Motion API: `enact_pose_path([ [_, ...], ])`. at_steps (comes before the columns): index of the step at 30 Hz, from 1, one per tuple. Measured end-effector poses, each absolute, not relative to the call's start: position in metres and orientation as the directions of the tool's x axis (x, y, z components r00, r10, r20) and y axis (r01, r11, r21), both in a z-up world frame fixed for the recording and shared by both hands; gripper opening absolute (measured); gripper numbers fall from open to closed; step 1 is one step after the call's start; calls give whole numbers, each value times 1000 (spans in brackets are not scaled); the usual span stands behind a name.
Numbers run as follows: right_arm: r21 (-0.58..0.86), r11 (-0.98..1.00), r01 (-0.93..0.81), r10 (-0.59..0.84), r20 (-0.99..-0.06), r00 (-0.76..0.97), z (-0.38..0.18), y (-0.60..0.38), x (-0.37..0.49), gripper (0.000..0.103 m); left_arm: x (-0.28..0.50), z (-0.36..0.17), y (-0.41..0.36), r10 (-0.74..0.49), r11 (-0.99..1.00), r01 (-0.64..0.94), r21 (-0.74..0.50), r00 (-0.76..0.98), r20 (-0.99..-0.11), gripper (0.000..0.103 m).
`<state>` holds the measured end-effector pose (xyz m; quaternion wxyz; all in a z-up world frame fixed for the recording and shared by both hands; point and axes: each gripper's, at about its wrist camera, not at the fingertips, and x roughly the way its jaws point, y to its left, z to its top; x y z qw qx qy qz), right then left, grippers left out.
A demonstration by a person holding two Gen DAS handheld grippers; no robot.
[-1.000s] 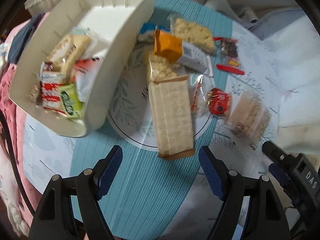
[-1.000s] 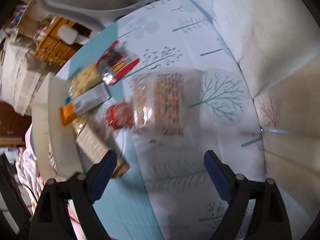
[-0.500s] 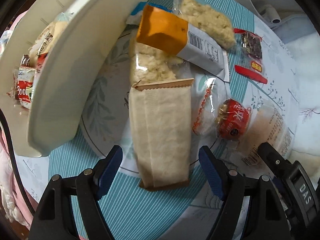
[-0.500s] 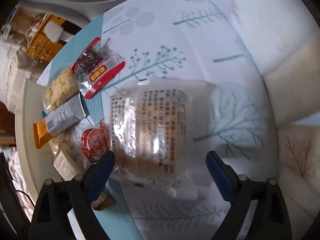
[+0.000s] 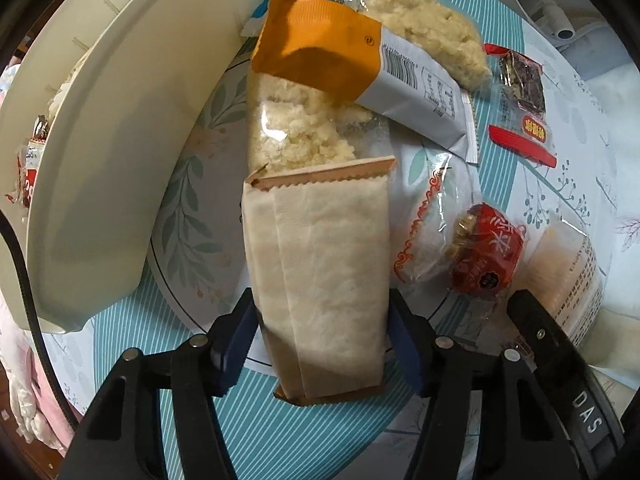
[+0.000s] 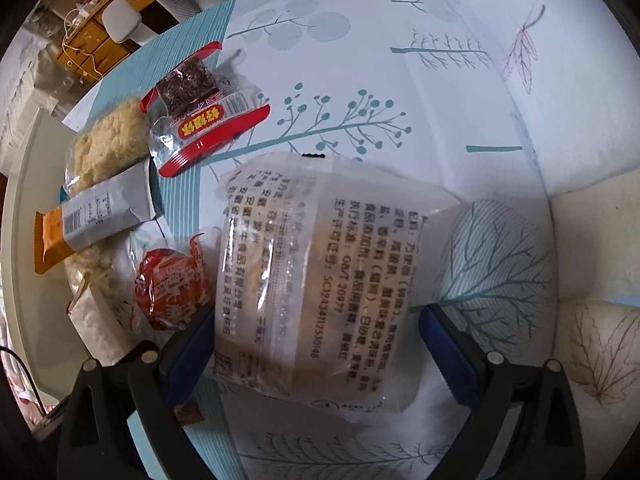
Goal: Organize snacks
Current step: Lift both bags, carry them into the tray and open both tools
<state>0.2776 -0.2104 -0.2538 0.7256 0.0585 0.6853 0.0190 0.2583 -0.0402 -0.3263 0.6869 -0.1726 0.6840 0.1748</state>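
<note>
The left tongs point(image 5: 322, 346) reached low over the bench point(image 5: 280, 432), and their blue pads sat on both sides of the long tan cracker pack point(image 5: 320, 280), touching it. That pack lay flat beside the white bin point(image 5: 100, 200). The right tongs point(image 6: 316, 344) were open wide around the clear printed snack bag point(image 6: 320, 280) (one pad touched its left edge; the other stood apart). A red round snack point(image 6: 172, 288) lay just beside it.

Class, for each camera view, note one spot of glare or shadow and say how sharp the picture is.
Left wrist view: glare on the clear crumbly snack bag, shadow across the orange packet, picture sharp. Right wrist view: sheen on the clear printed bag, its print still readable.
</note>
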Motion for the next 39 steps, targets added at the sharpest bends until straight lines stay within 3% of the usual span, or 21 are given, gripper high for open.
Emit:
enact_pose_path([
  [5, 104, 993, 48, 101, -993, 61, -250, -211, 271, 90, 260, -325, -39, 7, 888, -461, -2, 18, -1000, 55],
  [7, 113, 993, 43, 110, -992, 64, -248, -214, 267, 81, 256, -319, -42, 6, 890, -455, -1, 15, -1000, 55],
  [23, 142, 983, 114, 146, -989, -32, -232, -216, 231, 75, 232, -252, -52, -24, 929, -366, -54, 88, -996, 55],
  [39, 224, 973, 52, 219, -971, 95, -136, -183, 202, 75, 199, -120, -17, 29, 970, -241, -42, 282, -959, 55],
])
